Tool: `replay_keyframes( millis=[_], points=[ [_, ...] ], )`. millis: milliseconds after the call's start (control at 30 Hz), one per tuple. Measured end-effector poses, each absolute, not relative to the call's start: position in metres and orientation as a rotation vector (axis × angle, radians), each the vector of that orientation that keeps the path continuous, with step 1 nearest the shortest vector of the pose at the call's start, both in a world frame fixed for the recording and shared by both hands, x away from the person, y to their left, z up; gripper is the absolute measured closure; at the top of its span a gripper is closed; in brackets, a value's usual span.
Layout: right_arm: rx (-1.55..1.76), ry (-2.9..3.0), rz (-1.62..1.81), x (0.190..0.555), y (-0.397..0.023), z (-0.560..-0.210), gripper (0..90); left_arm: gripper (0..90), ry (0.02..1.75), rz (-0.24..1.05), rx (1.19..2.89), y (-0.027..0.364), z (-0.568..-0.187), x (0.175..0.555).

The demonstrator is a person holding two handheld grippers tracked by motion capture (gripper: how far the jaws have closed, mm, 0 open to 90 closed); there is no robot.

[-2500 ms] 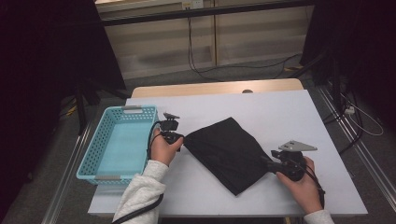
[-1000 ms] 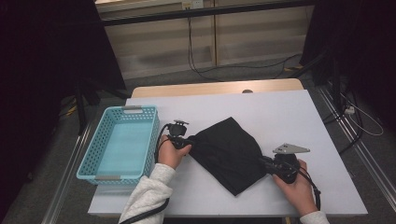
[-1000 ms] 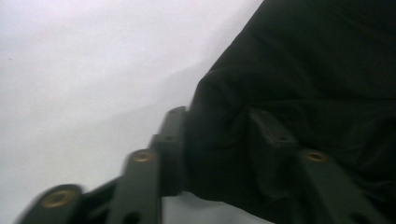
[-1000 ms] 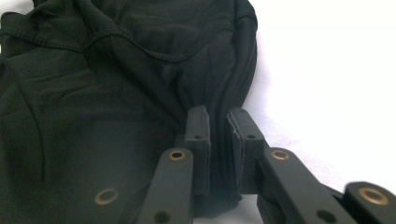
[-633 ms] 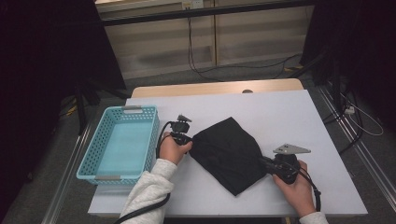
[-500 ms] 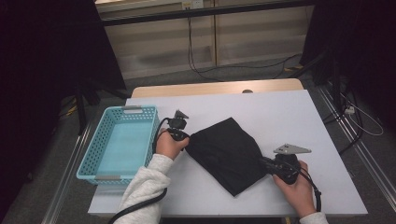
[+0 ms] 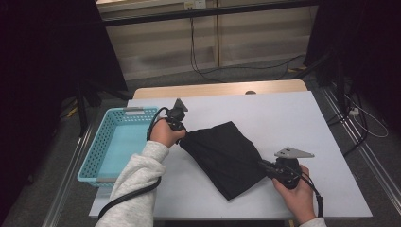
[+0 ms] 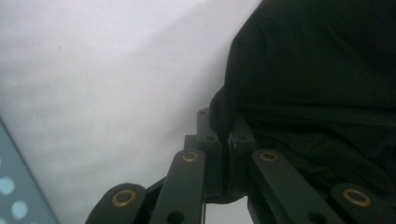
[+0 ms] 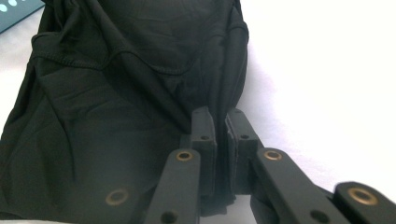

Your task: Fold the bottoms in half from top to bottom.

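Observation:
A black cloth [image 7: 222, 156] lies crumpled on the white table [image 7: 288, 118]. My left gripper [image 7: 183, 136] is at the cloth's left corner, raised a little off the table. In the left gripper view my left gripper [image 8: 224, 133] is shut on a fold of the black cloth [image 8: 317, 70], which hangs from the tips. My right gripper [image 7: 263, 165] sits low at the cloth's right corner. The right gripper view shows my right gripper [image 9: 220, 122] shut on the hem of the cloth [image 9: 116, 93], which spreads out in front of it.
A turquoise plastic basket [image 7: 92, 151] stands at the table's left edge, close behind my left hand. Bare white table lies beyond and to the right of the cloth. Cables run along the floor past the far edge.
My left gripper moved in to the cloth's left corner, took hold of it and lifted it slightly toward the far side. My right gripper stayed in place at the right corner.

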State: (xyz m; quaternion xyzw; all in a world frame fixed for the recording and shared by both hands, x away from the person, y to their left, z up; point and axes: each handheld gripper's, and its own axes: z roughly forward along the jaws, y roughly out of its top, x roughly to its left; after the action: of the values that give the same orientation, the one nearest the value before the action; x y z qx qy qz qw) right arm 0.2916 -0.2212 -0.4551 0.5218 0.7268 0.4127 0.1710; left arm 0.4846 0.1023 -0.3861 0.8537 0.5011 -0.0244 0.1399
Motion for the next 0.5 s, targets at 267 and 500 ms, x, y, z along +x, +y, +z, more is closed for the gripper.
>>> replay_keyframes(
  millis=[267, 500],
  points=[
    [1.458, 2.06, 1.181, 0.29, -0.215, -0.453, 83.4, 87.1, 1.453, -0.073, 2.524, 0.101, -0.369, 0.487],
    [1.434, 2.046, 1.219, 0.291, -0.207, -0.448, 83.4, 87.1, 1.467, -0.065, 2.525, 0.108, -0.349, 0.492]
  ],
)
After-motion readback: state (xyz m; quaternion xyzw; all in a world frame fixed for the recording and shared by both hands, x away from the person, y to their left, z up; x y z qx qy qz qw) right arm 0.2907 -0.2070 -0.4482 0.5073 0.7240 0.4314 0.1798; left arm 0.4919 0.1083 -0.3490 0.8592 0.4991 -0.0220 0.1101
